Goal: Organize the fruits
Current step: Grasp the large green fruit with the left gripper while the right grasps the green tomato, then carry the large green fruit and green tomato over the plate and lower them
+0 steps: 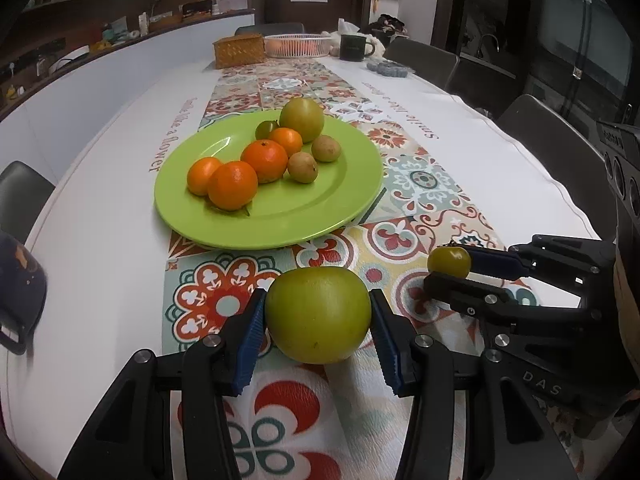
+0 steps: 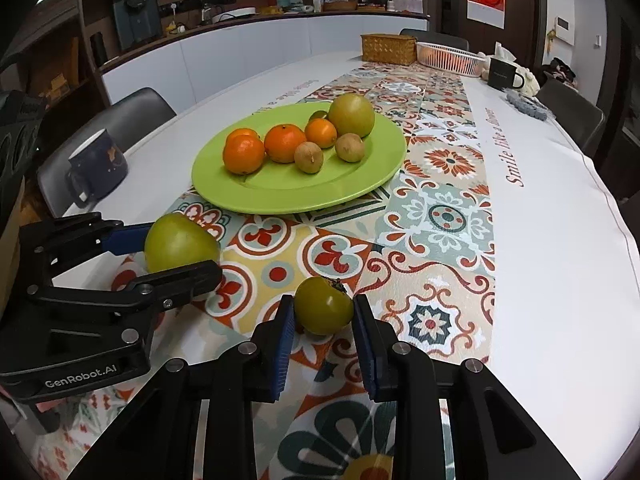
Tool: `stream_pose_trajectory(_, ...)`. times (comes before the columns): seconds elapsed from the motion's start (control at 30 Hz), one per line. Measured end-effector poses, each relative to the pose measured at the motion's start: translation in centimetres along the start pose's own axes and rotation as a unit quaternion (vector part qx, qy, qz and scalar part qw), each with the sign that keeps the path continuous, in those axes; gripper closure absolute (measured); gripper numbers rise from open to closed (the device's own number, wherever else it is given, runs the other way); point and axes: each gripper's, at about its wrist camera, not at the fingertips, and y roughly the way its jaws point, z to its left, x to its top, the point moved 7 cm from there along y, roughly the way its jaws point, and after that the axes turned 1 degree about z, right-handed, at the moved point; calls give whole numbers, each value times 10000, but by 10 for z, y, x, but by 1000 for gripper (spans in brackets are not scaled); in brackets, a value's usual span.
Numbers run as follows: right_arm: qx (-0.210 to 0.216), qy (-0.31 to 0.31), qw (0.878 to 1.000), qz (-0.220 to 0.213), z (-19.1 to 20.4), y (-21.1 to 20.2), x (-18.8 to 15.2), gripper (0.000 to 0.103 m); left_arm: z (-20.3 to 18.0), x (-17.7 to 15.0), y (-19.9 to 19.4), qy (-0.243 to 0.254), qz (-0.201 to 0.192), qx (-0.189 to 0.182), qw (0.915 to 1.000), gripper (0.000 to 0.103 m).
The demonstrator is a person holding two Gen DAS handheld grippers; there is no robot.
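A green plate (image 1: 340, 196) (image 2: 360, 184) on the patterned runner holds several fruits: oranges (image 1: 233, 185) (image 2: 243, 154), two small brown fruits (image 1: 303, 166), a large green apple (image 1: 301, 119) (image 2: 352, 115) and a small green tomato (image 1: 266, 129). My left gripper (image 1: 318, 320) (image 2: 176, 254) is shut on a second large green apple (image 1: 318, 314) (image 2: 178, 242), in front of the plate. My right gripper (image 2: 323, 316) (image 1: 450, 266) is shut on a small green tomato (image 2: 323, 310) (image 1: 449, 261) to the right of it, low over the cloth.
A dark mug (image 2: 98, 166) (image 1: 18, 280) stands left of the plate. At the far end sit a wicker box (image 1: 239, 51), a white basket (image 1: 298, 45) and a dark mug (image 1: 354, 47). Chairs (image 1: 548, 128) line the table's sides.
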Motion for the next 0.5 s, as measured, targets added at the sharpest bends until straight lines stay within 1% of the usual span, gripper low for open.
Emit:
stream_pose_trajectory(0.37,-93,-50,9993,-358,10,-41,4,73,-4,-3,-34,-83,-222,72,9997,53)
stream_pose_trajectory(0.5,-116,-28,9985,-534,13,-58,9,73,-5,-2,-53,-121,-369,123,9992,53)
